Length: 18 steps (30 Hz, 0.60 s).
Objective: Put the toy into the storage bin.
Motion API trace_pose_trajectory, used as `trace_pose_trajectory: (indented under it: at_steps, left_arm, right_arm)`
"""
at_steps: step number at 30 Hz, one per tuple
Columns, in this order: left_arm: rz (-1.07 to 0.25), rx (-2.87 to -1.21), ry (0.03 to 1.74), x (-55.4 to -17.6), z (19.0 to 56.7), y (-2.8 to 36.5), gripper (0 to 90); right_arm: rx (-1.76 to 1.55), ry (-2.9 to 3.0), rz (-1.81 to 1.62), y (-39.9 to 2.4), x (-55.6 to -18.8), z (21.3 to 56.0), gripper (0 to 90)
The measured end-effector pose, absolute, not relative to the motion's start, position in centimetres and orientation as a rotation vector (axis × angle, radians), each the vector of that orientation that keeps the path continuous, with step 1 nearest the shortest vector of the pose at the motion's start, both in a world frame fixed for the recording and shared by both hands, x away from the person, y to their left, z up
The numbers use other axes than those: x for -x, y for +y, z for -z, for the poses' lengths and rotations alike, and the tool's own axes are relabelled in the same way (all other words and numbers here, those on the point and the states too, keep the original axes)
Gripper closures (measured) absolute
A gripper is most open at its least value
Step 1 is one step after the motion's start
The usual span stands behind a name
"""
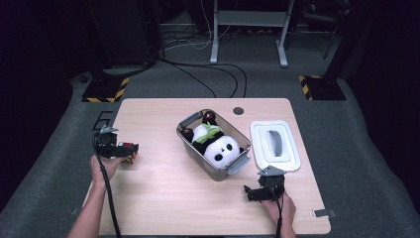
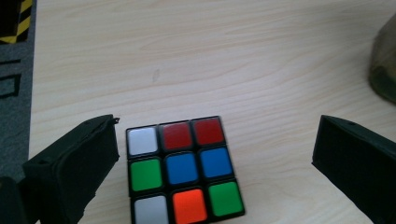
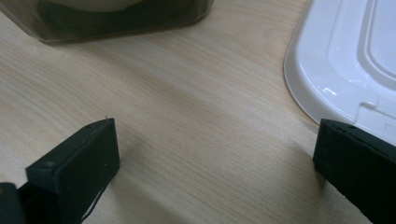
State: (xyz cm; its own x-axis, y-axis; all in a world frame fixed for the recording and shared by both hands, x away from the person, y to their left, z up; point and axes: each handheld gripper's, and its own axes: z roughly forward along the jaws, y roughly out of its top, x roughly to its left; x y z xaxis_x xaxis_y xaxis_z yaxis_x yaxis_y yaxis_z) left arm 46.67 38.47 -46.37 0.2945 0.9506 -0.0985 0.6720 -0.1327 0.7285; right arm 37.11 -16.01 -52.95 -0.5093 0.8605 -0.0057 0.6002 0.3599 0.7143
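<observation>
- Left of the clear plastic storage box [image 1: 214, 146], well apart from it, a scrambled multicoloured puzzle cube [image 2: 182, 172] sits on the pale wooden tabletop [image 1: 168, 198].
- Around that cube stands the left tool [image 2: 212, 163], its black jaws spread wide; one jaw is just beside the cube's side, the other well clear, so nothing is pinched yet.
- Inside the box lies a black-and-white plush panda with a green scarf [image 1: 215, 141], taking up most of the room.
- Right of the box, flat on the tabletop, rests the white rectangular lid with a grey handle [image 1: 275, 145].
- Near the box's front right corner, the right tool [image 3: 215, 163] hovers low with jaws spread and nothing between them, the lid's edge just beside one jaw.
- Judging by this, the panda is packed; the cube is not yet grasped or moved, and the lid is still off.
</observation>
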Motion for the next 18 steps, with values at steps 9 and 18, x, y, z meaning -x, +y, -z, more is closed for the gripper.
trace_pose_trajectory:
  at_steps: [9, 18]
  left_arm:
    - [-0.498, -1.876, 1.520, -47.3, 48.5, 39.4, 0.3]
    - [-0.466, -1.887, 1.528, -47.5, 49.6, 39.4, 26.0]
  right_arm:
    - [-1.275, 2.249, -0.938, -16.0, -37.1, 53.0, 0.0]
    - [-1.275, 2.249, -0.939, -16.0, -37.1, 53.0, 0.0]
